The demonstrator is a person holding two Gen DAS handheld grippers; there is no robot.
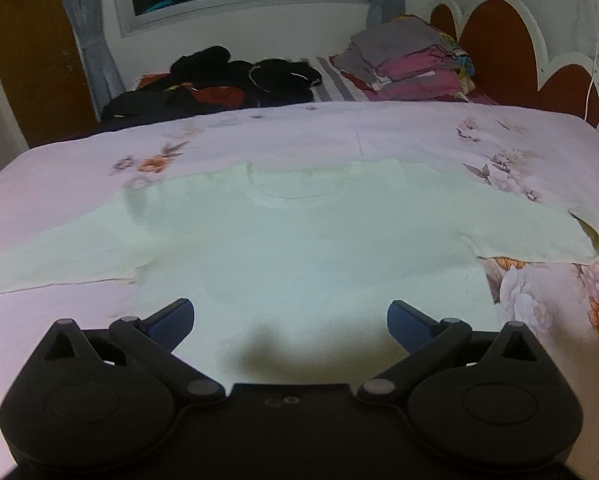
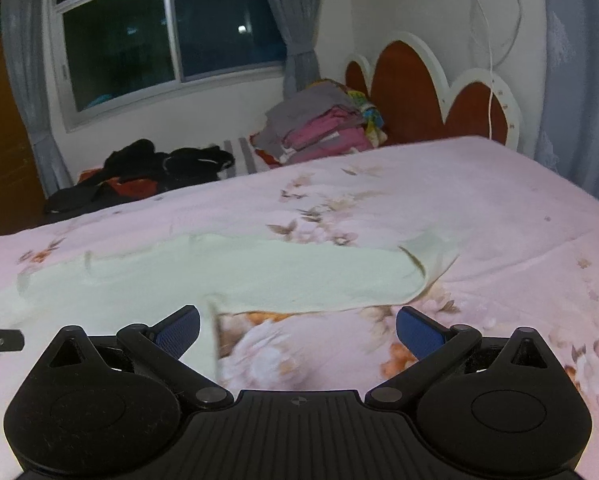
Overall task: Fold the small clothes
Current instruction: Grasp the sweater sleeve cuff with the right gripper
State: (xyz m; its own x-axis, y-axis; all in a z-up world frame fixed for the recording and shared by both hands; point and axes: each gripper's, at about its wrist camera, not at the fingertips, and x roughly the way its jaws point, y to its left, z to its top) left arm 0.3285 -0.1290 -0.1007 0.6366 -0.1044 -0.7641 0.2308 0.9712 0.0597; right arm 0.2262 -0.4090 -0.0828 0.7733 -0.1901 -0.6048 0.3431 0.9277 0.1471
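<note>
Pale green shirt (image 1: 283,240) lies spread flat on the floral bedspread (image 1: 59,184), sleeves out to both sides. Left gripper (image 1: 290,320) and right gripper (image 2: 298,330) both gape wide, holding nothing. Folded stack (image 1: 415,64) and dark clothes pile (image 1: 219,80) sit far back, so there's loads of open bed near.

The pale shirt (image 1: 283,240) has its hem hidden behind the left hand-held gripper (image 1: 290,320).

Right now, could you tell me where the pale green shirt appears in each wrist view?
Left wrist: the pale green shirt fills the centre, spread flat ahead of the open left gripper.
Right wrist: it lies left of centre, its sleeve reaching right.
Shared landmark: the stack of folded clothes by the headboard.
</note>
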